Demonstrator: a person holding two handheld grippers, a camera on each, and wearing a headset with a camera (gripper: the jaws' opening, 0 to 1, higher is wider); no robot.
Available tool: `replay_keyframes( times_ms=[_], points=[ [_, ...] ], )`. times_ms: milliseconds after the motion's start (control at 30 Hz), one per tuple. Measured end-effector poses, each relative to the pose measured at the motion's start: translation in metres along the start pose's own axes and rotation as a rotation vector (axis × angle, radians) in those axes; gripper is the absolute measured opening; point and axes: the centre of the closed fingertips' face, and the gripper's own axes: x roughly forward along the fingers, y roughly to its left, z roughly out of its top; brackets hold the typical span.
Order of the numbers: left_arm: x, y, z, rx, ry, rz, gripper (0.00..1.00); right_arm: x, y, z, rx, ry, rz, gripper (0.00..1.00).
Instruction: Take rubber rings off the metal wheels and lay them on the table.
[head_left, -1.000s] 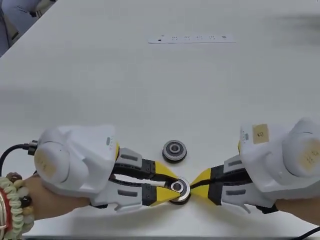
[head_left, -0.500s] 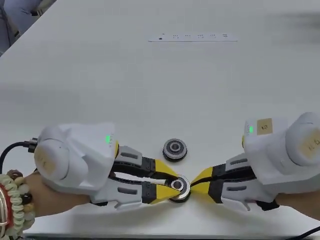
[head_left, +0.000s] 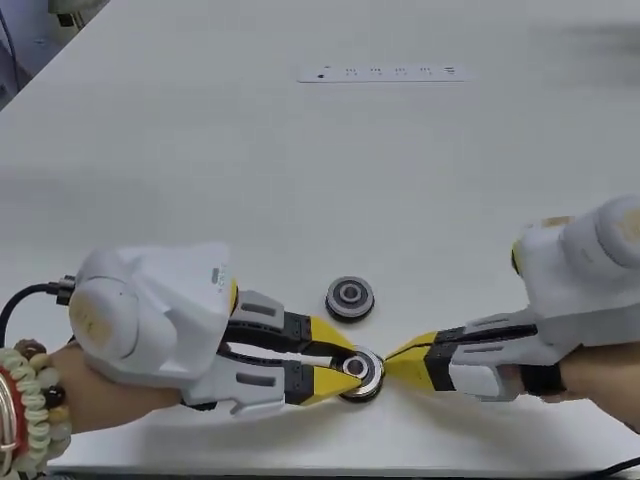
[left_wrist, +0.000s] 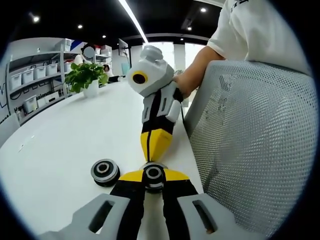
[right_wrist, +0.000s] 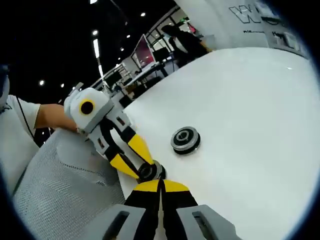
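Observation:
A metal wheel (head_left: 360, 370) with a black rubber ring lies near the table's front edge. My left gripper (head_left: 345, 372) is shut on it, one yellow jaw on each side; the left gripper view shows the same wheel (left_wrist: 153, 175) between my left gripper (left_wrist: 153, 176). My right gripper (head_left: 392, 364) comes in from the right, its jaws pressed together at the wheel's right rim, apparently pinching the rubber ring. The right gripper view has my right gripper (right_wrist: 160, 185) touching the wheel (right_wrist: 149, 171). A second wheel (head_left: 350, 298) (left_wrist: 105, 171) (right_wrist: 186, 140) with its ring on lies just behind.
A white strip (head_left: 380, 73) with small marks lies far back on the white table (head_left: 300, 180). The table's front edge runs just below both grippers. A grey mesh chair back (left_wrist: 250, 150) stands close to that edge.
My right gripper's body has swung up and to the right and rolled, while its tips stay at the wheel's rim. The left gripper and both wheels have not moved.

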Motion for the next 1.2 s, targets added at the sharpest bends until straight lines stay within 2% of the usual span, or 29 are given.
replay_keyframes(
  times_ms=[100,200,367,500,667,1000,1200],
  points=[
    [0.0,0.0,0.0,-0.004,-0.005,0.0,0.07,0.0,0.0,-0.002,0.014,-0.009,0.019,0.0],
    [0.0,0.0,0.0,-0.006,-0.006,-0.001,0.07,0.0,0.005,0.0,0.083,-0.019,0.06,0.0],
    [0.0,0.0,0.0,-0.004,-0.008,-0.006,0.07,0.001,0.011,0.002,0.139,-0.016,0.101,0.0],
    [0.0,0.0,0.0,0.001,-0.013,-0.007,0.07,0.001,0.014,0.003,0.12,-0.004,0.105,0.0],
    [0.001,-0.001,0.0,0.013,-0.008,-0.008,0.07,0.002,0.018,0.004,0.131,-0.004,0.125,0.0],
    [0.001,-0.001,0.001,0.013,-0.007,-0.01,0.07,0.001,0.02,0.005,0.126,-0.005,0.129,0.0],
    [0.001,-0.001,0.001,0.015,-0.004,-0.008,0.07,0.001,0.022,0.006,0.13,-0.024,0.145,0.0]
  ],
)
